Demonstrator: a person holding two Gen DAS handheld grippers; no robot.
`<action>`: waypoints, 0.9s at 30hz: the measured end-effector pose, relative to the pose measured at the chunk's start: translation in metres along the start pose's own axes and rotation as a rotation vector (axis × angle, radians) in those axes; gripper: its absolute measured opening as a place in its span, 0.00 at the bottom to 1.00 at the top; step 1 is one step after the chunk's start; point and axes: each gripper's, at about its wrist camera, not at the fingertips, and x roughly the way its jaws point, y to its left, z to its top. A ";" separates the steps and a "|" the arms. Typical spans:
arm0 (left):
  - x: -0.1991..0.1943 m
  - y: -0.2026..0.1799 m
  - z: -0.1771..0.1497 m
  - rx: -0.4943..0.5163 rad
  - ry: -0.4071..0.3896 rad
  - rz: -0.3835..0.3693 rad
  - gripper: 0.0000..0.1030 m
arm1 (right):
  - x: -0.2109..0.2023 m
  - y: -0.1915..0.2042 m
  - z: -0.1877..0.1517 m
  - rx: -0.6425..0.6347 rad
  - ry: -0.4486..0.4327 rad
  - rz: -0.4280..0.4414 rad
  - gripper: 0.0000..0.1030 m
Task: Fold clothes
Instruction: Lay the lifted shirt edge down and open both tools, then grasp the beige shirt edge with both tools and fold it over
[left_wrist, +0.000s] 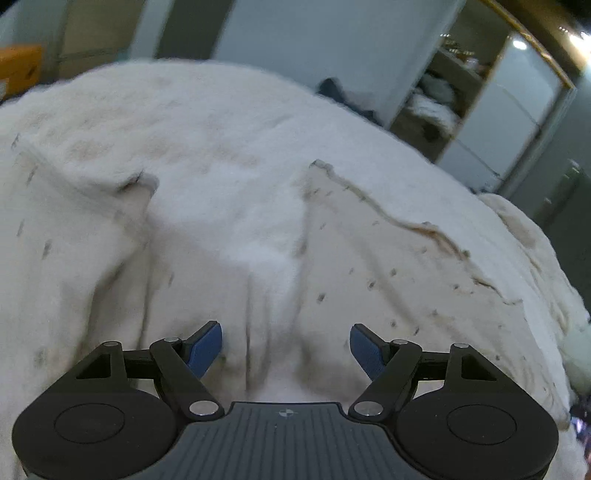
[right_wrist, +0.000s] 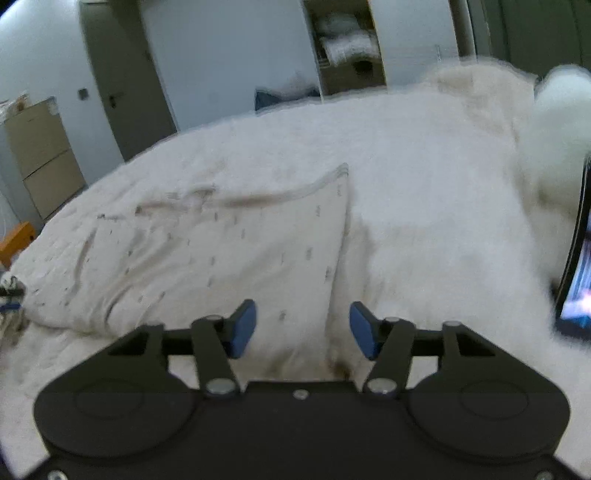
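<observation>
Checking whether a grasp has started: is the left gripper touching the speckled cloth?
Cannot tell. In the left wrist view the left gripper is open over the speckled cloth, nothing pinched, but neither contact nor gap shows plainly.

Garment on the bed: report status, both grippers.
Left gripper open, empty. Right gripper open, empty. Speckled garment lies rumpled on white bedding, unfolded. Lit screen at right edge, off the garment.

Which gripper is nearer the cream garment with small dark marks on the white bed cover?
Left, by a small margin. The left gripper hangs open right over the cream garment with small dark marks; the right gripper is open at its near edge.
</observation>
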 end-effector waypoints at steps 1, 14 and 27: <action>0.001 0.001 -0.002 -0.006 -0.002 -0.007 0.69 | -0.003 -0.002 0.000 0.003 -0.013 0.016 0.45; 0.051 -0.007 -0.016 -0.018 0.113 -0.019 0.29 | 0.050 -0.037 -0.008 0.252 0.096 0.044 0.02; 0.043 -0.039 -0.028 0.330 0.071 0.137 0.05 | 0.025 -0.013 -0.034 -0.216 0.084 -0.379 0.00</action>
